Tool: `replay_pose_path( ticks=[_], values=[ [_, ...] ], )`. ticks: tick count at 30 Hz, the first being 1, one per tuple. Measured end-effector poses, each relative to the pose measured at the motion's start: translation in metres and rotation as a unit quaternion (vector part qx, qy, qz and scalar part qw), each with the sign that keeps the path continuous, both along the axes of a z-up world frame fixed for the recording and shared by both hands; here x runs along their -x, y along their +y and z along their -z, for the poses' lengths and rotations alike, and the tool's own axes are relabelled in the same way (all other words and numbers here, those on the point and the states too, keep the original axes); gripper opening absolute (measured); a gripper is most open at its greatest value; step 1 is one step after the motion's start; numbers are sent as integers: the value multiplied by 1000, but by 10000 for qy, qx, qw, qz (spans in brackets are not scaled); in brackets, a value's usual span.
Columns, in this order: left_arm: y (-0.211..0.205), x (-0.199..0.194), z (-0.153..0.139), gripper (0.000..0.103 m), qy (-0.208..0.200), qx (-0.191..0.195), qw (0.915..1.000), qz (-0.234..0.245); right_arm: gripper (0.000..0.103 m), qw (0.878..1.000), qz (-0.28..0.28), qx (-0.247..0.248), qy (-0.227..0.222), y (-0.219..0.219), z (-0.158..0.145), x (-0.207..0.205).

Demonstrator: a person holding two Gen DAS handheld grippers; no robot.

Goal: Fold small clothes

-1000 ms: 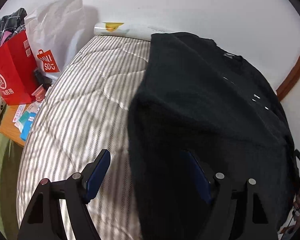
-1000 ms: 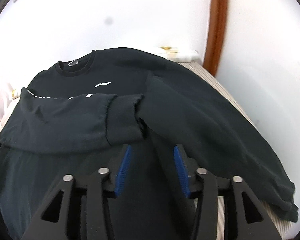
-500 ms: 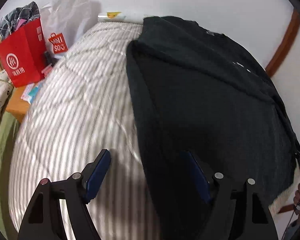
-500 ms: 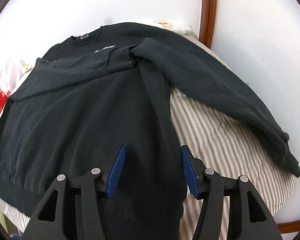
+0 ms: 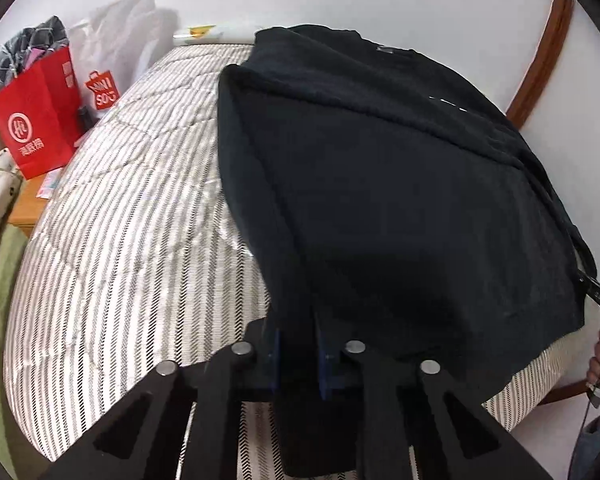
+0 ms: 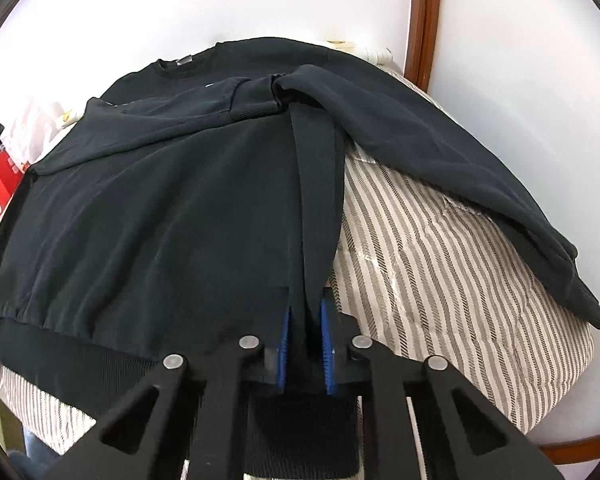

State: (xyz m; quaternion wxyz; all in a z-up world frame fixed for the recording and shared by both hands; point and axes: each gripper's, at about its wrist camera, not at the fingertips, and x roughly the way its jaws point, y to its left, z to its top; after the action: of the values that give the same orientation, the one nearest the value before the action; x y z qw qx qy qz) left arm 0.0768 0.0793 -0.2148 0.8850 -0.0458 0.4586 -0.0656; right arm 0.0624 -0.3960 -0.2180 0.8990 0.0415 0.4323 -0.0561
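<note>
Both claws have closed since a second ago: left claw (image 5: 296, 354) pinches the black sweatshirt (image 5: 400, 200) at its hem corner, right claw (image 6: 305, 350) closing on the opposite corner. It lies spread across the striped bed (image 6: 440, 248).

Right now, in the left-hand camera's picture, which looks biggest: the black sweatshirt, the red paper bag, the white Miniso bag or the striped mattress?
1. Black sweatshirt and striped mattress: alike in picture area, so I won't rank them.
2. White plastic Miniso bag and red paper shopping bag: alike, too close to call.
Both bags stand farther away, so their true sizes stay unsure.
</note>
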Motion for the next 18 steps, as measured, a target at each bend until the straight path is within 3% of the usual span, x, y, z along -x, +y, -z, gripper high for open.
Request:
replay_pose_path(
  ticks=[6, 18],
  values=[
    [9, 18, -11, 8, -22, 146, 9999, 37, 11, 9996, 70, -284, -46, -9, -3, 14],
    [18, 50, -14, 9, 14, 221, 9998, -7, 11, 9998, -92, -150, -88, -2, -10, 50]
  ],
)
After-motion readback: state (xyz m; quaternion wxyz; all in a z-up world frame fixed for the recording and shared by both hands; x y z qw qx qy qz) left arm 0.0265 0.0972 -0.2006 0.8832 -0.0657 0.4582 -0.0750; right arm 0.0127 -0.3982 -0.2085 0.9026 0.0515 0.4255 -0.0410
